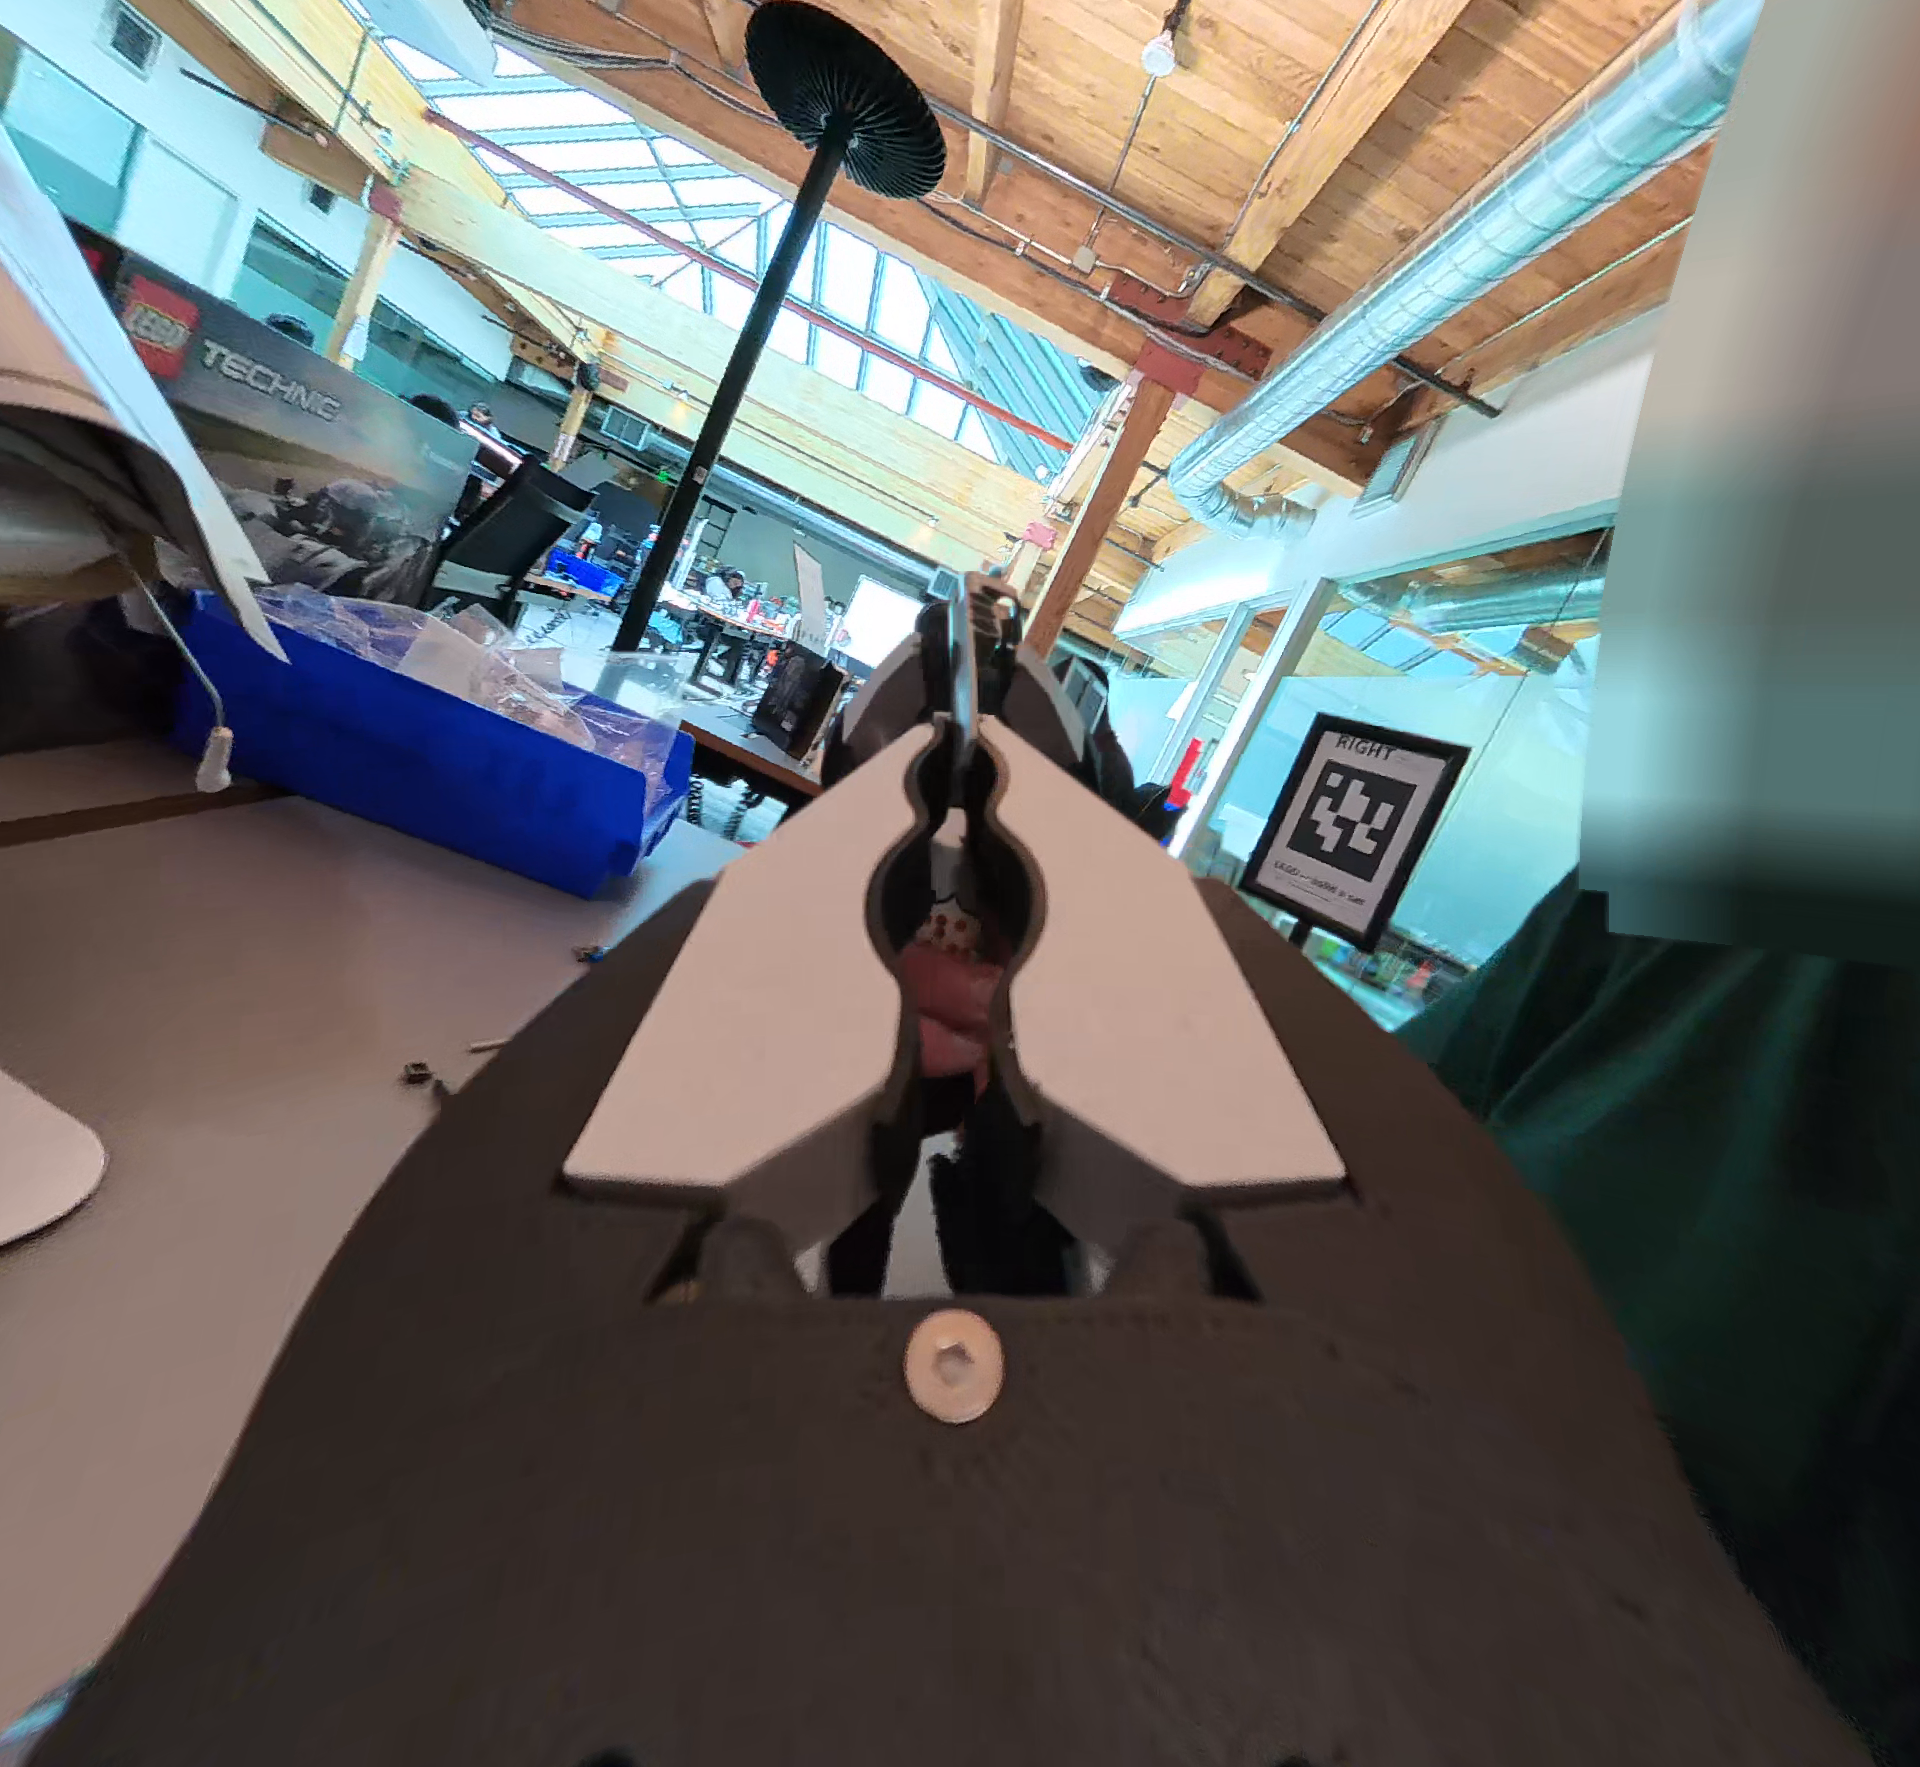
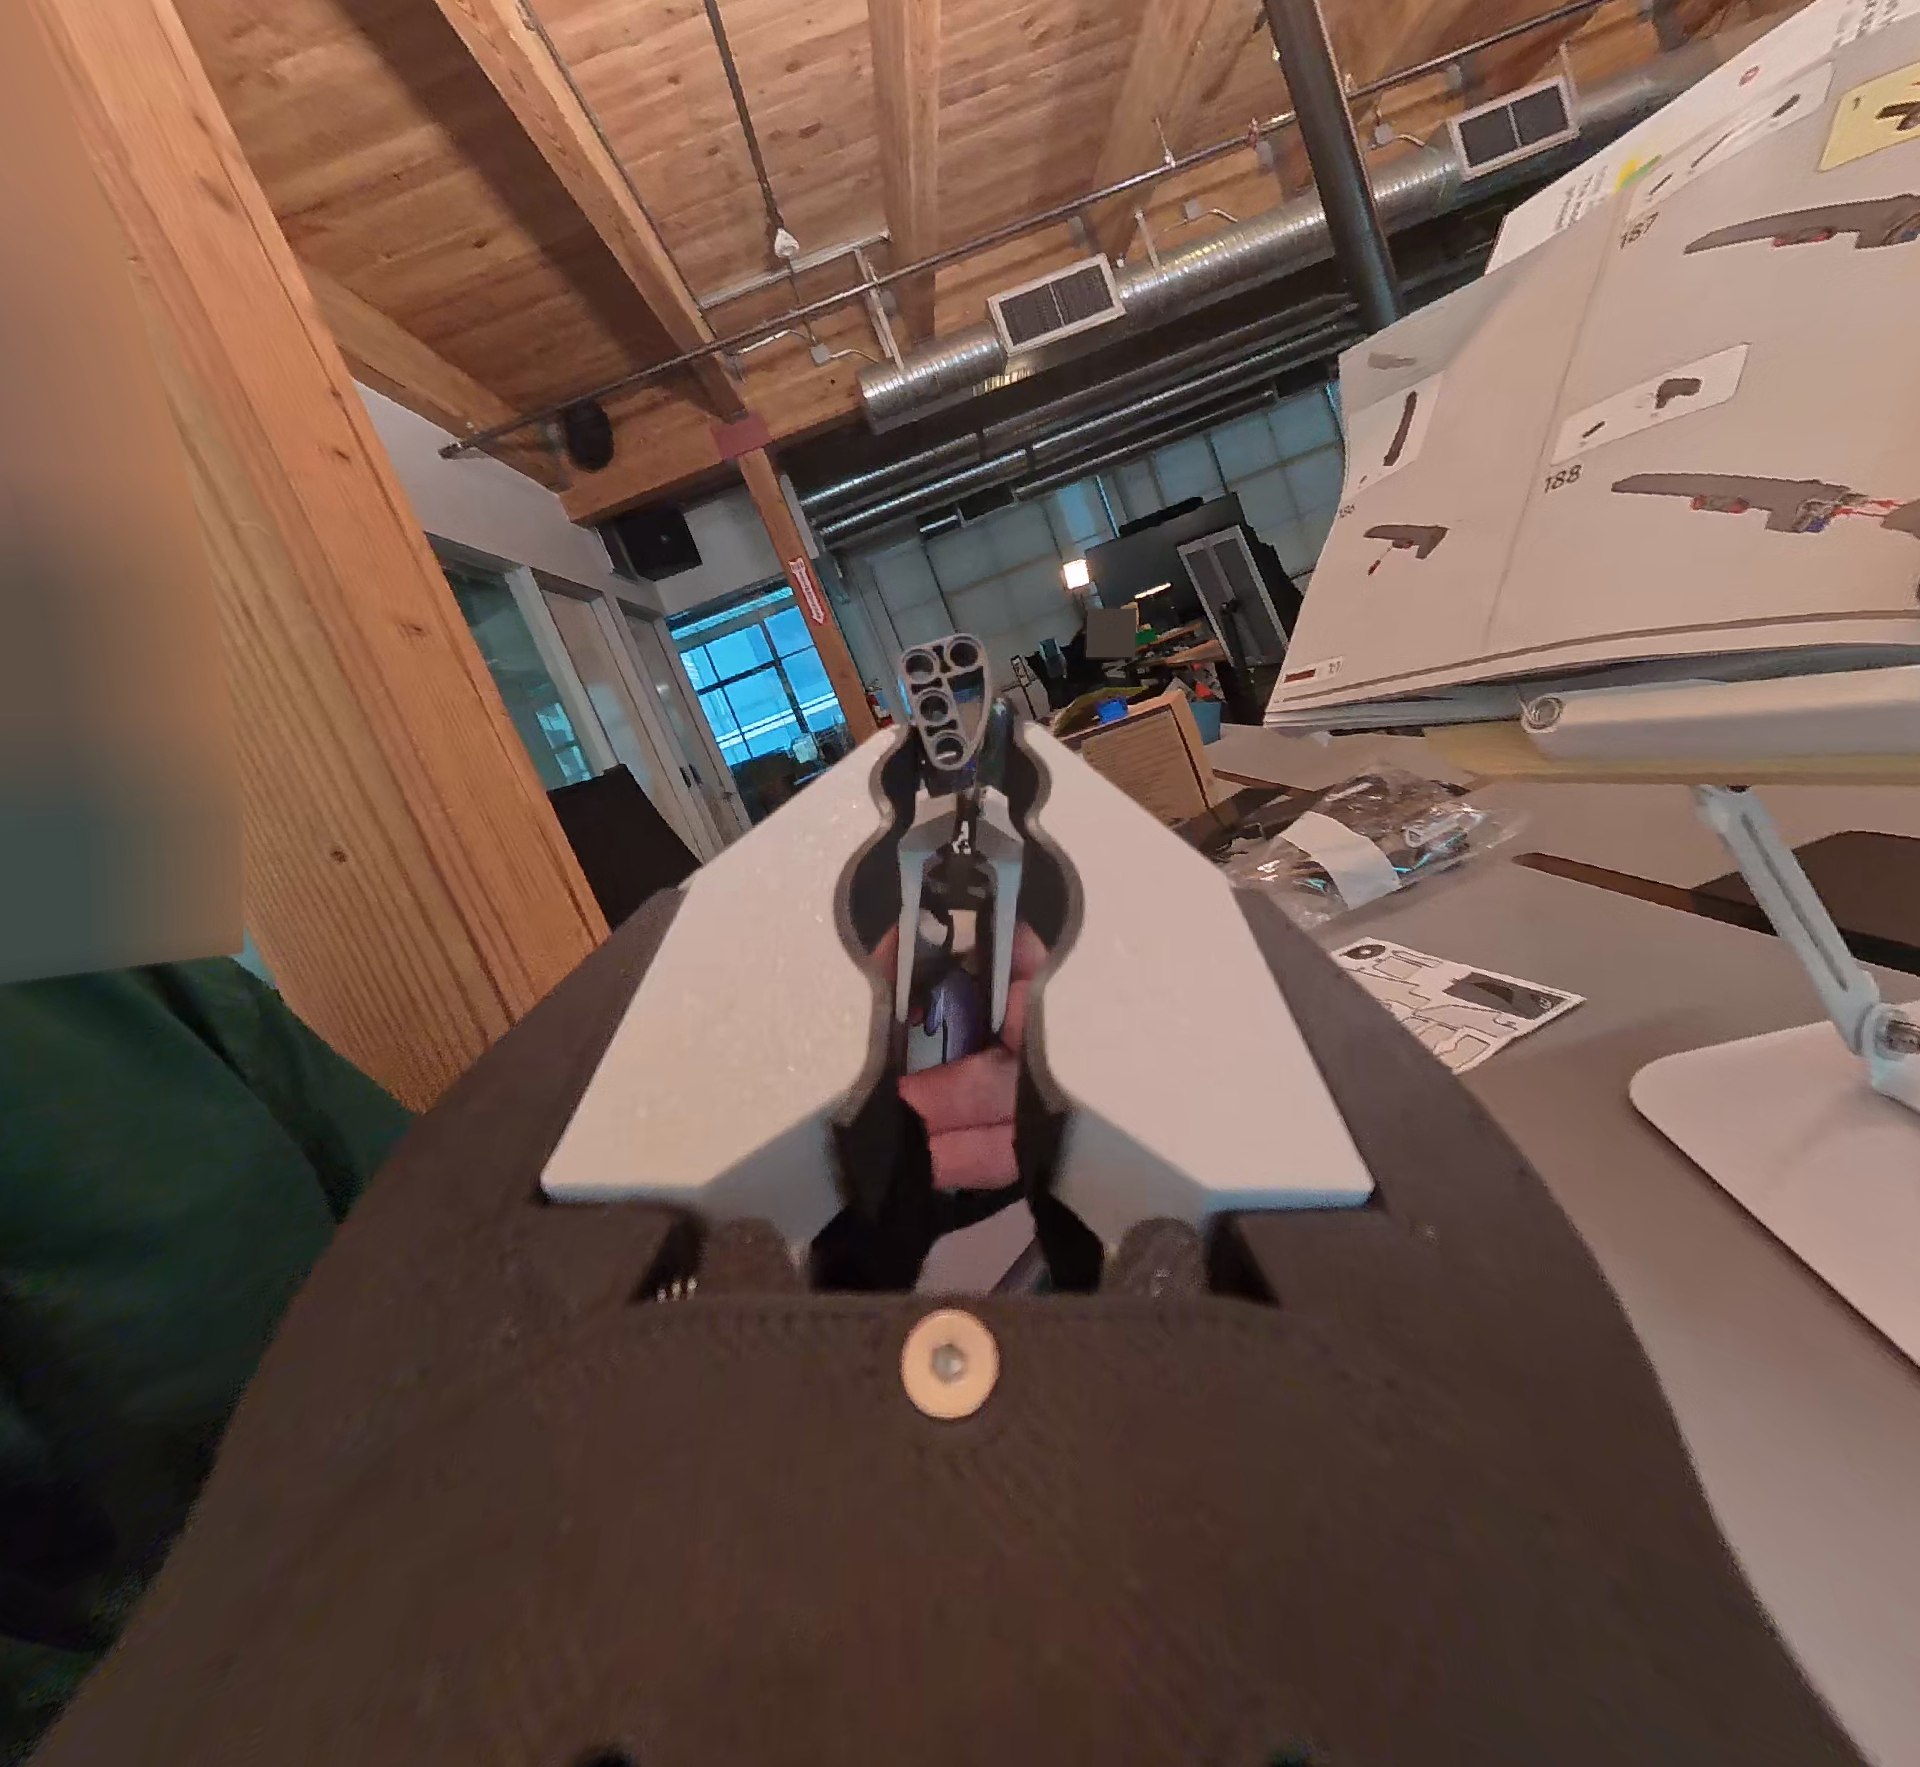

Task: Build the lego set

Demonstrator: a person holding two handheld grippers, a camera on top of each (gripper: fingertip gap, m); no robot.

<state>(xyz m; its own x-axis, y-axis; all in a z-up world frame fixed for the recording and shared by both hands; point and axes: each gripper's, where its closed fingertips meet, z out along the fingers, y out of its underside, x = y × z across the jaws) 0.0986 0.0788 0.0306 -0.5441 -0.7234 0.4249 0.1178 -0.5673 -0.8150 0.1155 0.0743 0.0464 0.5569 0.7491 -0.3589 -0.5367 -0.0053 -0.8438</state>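
Lego assembly [image 1: 971,668] pinched at left gripper [image 1: 961,751] tips, long axis along its fingers | right gripper [image 2: 961,761] clamps grey holed beam [image 2: 943,704], upright past its tips | both raised, pieces well apart, mating unseen

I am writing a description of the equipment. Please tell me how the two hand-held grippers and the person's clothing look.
Both the left hand-held gripper and the right hand-held gripper have a dark, textured body, one silver screw and two pale grey fingers with wavy inner edges. The sleeve is dark green.
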